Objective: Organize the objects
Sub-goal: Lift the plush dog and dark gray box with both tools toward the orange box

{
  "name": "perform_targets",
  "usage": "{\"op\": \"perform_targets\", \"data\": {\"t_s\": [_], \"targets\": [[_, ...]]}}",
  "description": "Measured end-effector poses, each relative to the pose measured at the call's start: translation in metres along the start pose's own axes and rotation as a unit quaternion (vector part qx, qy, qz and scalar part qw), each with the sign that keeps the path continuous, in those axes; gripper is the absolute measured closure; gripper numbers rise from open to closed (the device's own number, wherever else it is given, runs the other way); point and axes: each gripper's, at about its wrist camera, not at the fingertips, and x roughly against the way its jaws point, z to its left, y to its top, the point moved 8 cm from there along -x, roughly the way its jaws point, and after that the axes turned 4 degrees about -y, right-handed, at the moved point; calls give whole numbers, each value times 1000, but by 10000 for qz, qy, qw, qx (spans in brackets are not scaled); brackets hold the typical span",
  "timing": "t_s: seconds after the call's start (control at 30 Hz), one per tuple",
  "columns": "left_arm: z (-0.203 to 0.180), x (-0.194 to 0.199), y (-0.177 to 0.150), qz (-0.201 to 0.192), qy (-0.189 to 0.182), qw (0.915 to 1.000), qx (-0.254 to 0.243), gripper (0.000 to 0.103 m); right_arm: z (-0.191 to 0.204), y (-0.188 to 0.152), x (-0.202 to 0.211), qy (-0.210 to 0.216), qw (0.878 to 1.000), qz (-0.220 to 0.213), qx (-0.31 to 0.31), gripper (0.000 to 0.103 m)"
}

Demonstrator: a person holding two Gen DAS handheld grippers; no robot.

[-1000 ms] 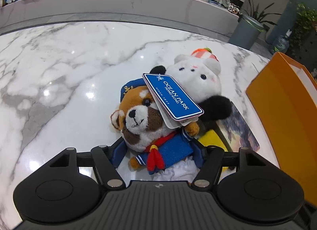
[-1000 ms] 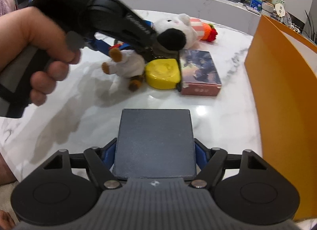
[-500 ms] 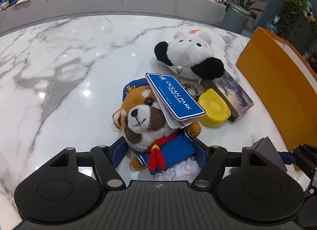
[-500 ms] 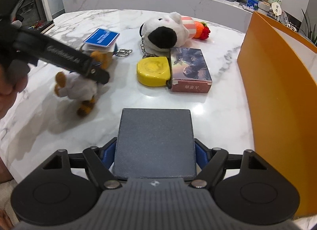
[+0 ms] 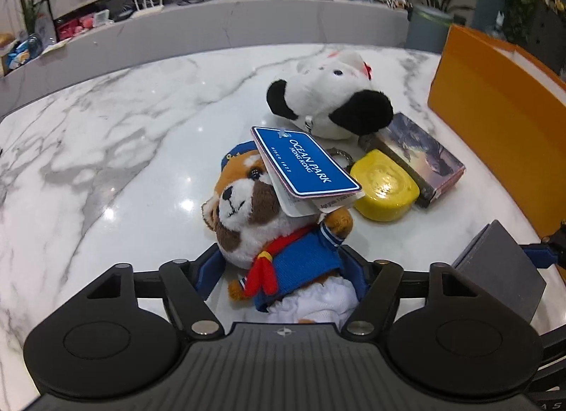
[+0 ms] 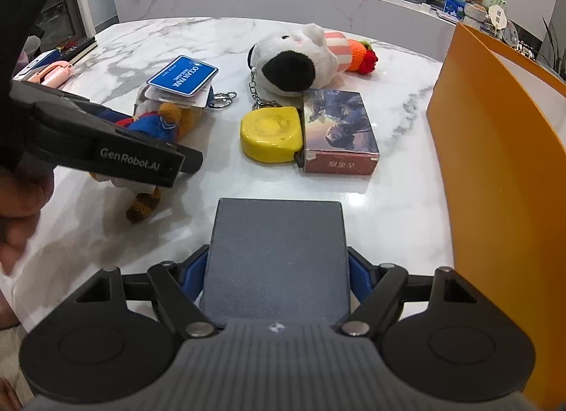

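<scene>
White marble table [image 6: 396, 198] with grey veins spreads out under both my grippers, and a long counter cluttered with small items runs behind it. My left gripper [image 5: 279, 269] has the red panda plush [image 5: 269, 227] in its sailor suit between its blue pads, its jaws closing on the toy's body; a blue Ocean Park tag [image 5: 304, 163] lies across the plush's head. My right gripper [image 6: 277, 269] is clamped on a flat dark grey box [image 6: 277, 255], held just above the table. Ahead of it a yellow tape measure [image 6: 270, 133] sits touching a picture-covered card box [image 6: 338, 127], and a black-and-white plush [image 6: 293, 60] with a keychain lies just behind them, an orange crocheted piece [image 6: 361, 53] at its far end. Along the right edge stands the tall orange box [image 6: 495, 149], its wall upright; I cannot see what is inside it. A pink object [image 6: 53, 73] rests at the table's far left corner.
</scene>
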Motion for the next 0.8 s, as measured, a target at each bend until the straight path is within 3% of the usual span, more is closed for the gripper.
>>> {"op": "perform_targets", "data": {"t_s": [0.43,0.5,0.8], "targets": [[-16,12,-9,319,-199,9993,-80,43,-6,-8,8,1,9998,74,-180,26],[-20,15,-10,326,-248,9991,-58,52,-8,-10,10,10,9996,96,-249,26],[-27,36,-6,263,-290,9992,-88,57,-20,-10,31,-6,9991,-19,-428,26]]}}
